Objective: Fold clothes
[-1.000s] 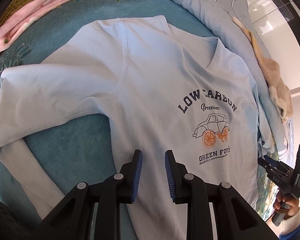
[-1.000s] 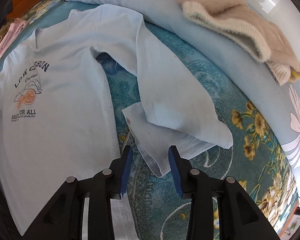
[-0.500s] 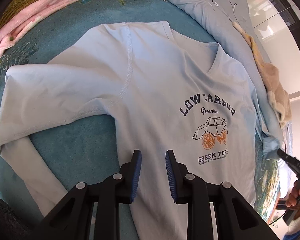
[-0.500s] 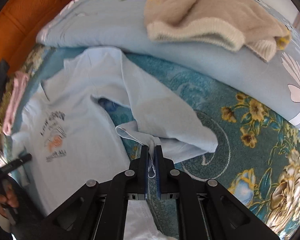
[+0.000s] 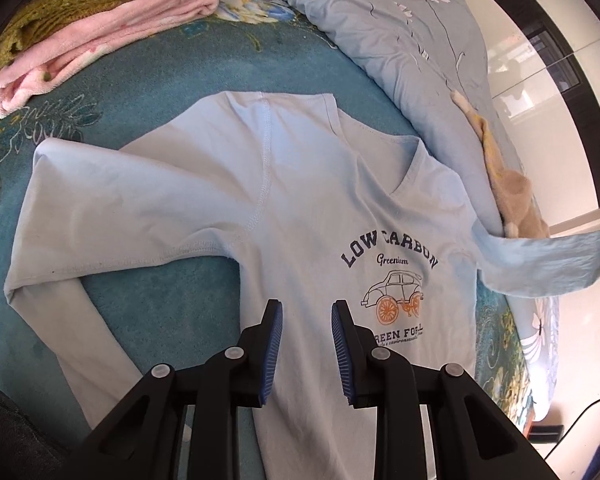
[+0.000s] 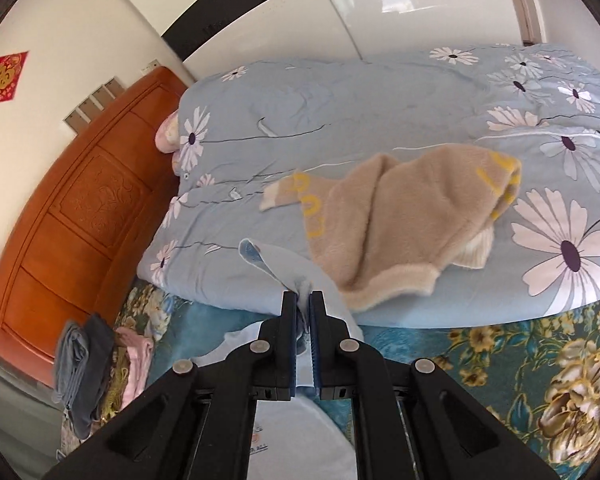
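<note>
A light blue long-sleeved shirt (image 5: pixel 300 208) with a "LOW CARBON" car print lies face up on the teal bedspread. Its left sleeve (image 5: pixel 60 248) lies bent on the bed. My left gripper (image 5: pixel 305 312) is open and empty, hovering over the shirt's lower body. My right gripper (image 6: pixel 304 298) is shut on the cuff of the shirt's right sleeve (image 6: pixel 276 264) and holds it lifted above the bed. In the left wrist view that sleeve (image 5: pixel 540 264) stretches up and to the right, off the bed.
A blue daisy-print duvet (image 6: pixel 380 120) lies along the far side with a beige fleece garment (image 6: pixel 400 220) on it. Folded pink and olive clothes (image 5: pixel 100 28) lie at the top left. A wooden headboard (image 6: pixel 80 220) and dark folded clothes (image 6: pixel 80 376) stand beyond.
My right gripper closed on the right sleeve's cuff and lifted it up off the bed, away from the shirt. My left gripper stayed open and drew back slightly over the shirt.
</note>
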The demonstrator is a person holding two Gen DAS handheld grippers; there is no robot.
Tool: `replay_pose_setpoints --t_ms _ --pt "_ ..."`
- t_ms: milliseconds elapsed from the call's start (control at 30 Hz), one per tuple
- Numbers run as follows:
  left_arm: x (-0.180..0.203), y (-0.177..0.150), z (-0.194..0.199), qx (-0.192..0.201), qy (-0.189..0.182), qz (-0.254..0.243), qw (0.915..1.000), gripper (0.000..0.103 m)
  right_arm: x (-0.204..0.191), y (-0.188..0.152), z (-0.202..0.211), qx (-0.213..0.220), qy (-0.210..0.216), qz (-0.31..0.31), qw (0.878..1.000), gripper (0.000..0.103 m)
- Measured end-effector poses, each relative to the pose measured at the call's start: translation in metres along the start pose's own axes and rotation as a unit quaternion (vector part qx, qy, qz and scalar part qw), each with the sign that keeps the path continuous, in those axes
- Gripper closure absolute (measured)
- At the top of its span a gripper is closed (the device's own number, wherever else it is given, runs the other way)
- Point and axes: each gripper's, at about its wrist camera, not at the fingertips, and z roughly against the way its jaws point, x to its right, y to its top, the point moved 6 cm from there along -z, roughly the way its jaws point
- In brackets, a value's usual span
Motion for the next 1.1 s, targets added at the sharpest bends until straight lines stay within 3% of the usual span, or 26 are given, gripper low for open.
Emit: replay_pose_setpoints --t_ms 133,300,433,533,633,800,867,967,1033,1100 --pt "-0.013 0.013 0.022 0.044 -0.019 0.031 0.9984 0.063 -0.081 -0.027 -0.034 -0.042 0.057 0.054 0.996 0.097" --pt "-0.048 0.031 0.048 0.093 -0.032 0.095 0.9906 0.057 -0.177 -0.081 -0.113 -0.131 0.107 0.089 0.982 0.097" --pt "-0.081 0.038 0.064 0.119 -0.05 0.16 0.9787 0.054 -0.241 -0.145 -0.174 -0.192 0.121 0.122 0.966 0.097" --pt "-0.099 0.039 0.069 0.128 -0.061 0.194 0.9708 0.051 -0.27 -0.193 -0.215 -0.225 0.105 0.156 0.956 0.097" --pt "-0.107 0.04 0.069 0.13 -0.067 0.209 0.9669 0.05 -0.277 -0.238 -0.254 -0.258 0.063 0.178 0.948 0.097" --pt "-0.104 0.041 0.062 0.119 -0.073 0.204 0.969 0.05 -0.268 -0.284 -0.281 -0.294 0.035 0.192 0.936 0.094" --pt "-0.103 0.042 0.06 0.114 -0.075 0.201 0.97 0.05 -0.263 -0.297 -0.286 -0.316 0.025 0.2 0.927 0.093" --pt "-0.104 0.042 0.058 0.11 -0.08 0.207 0.969 0.05 -0.256 -0.318 -0.29 -0.375 0.046 0.214 0.901 0.087" --pt "-0.107 0.041 0.057 0.108 -0.084 0.215 0.9669 0.05 -0.252 -0.317 -0.282 -0.375 0.061 0.222 0.898 0.085" --pt "-0.11 0.04 0.057 0.107 -0.087 0.224 0.9648 0.049 -0.244 -0.298 -0.271 -0.347 0.072 0.211 0.911 0.084"
